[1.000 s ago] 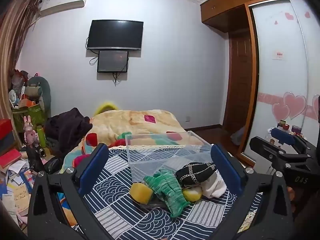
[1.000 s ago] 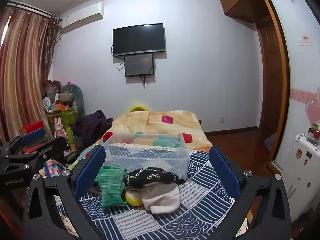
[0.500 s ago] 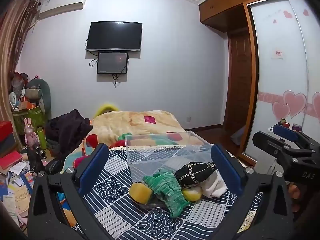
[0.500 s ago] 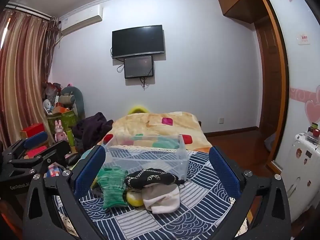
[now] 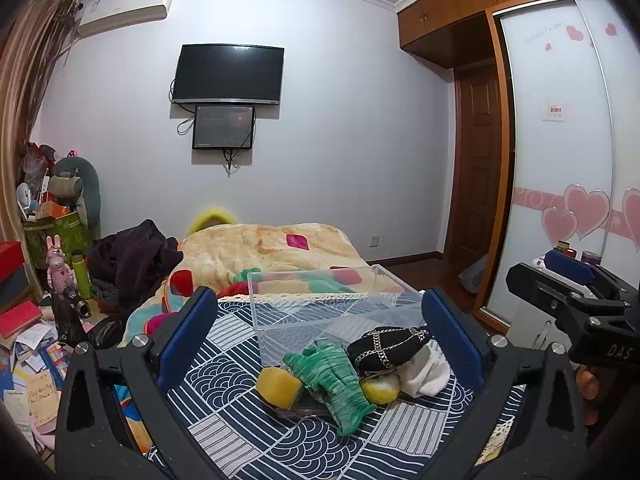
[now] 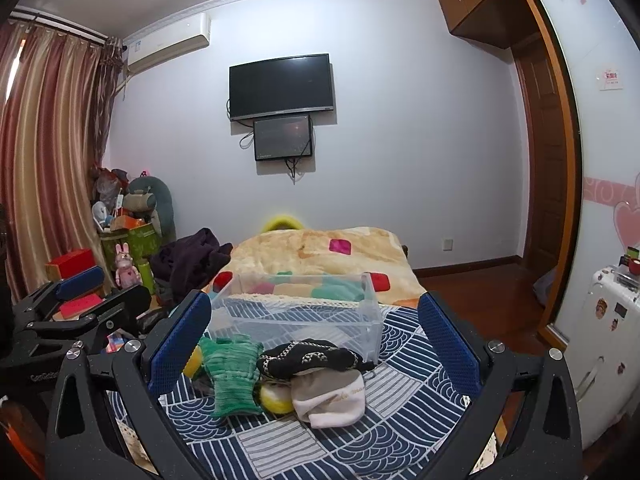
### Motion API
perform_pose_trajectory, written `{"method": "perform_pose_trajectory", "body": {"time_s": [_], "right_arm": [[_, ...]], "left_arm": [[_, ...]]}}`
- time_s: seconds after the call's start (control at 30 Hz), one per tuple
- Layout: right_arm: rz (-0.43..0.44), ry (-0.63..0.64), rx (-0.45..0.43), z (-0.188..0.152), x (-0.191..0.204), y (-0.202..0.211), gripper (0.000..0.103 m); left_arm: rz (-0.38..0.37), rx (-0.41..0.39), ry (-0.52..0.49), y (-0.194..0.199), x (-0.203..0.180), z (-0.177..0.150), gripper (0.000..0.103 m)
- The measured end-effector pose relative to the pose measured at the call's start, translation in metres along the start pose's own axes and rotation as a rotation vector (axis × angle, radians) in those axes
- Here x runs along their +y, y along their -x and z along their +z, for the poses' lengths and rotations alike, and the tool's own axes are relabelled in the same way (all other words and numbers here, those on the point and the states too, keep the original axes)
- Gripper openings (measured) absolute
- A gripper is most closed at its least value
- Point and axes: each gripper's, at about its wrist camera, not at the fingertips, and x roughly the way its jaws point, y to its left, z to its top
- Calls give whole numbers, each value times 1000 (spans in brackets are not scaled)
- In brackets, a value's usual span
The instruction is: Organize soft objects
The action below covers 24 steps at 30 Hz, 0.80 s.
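A pile of soft things lies on a blue patterned cloth (image 5: 224, 436): a green knit glove (image 5: 332, 376), a black cloth with chain trim (image 5: 386, 350), a white-grey sock (image 6: 332, 398), and yellow sponges (image 5: 278, 388). A clear plastic box (image 5: 320, 304) stands empty just behind the pile. My left gripper (image 5: 318, 340) is open and empty, held in front of the pile. My right gripper (image 6: 316, 344) is open and empty too, in front of the same pile; it also shows at the right of the left wrist view (image 5: 572, 300).
The cloth covers a surface in front of a bed with a beige blanket (image 6: 320, 248). Dark clothes (image 5: 132, 256) and clutter of boxes and toys (image 5: 52, 264) lie at the left. A wardrobe with heart stickers (image 5: 568, 184) stands at the right.
Both grippers have drifted slightly; the views shifted a little. The pile and the box have not moved.
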Motion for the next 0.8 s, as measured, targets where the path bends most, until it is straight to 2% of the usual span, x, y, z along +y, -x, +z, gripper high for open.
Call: {"method": "perform_pose_trajectory", "body": {"time_s": [0.8], "right_arm": [[7, 11, -10, 1, 3, 2, 103]], "left_arm": [[-10, -12, -3, 3, 1, 0, 103]]}}
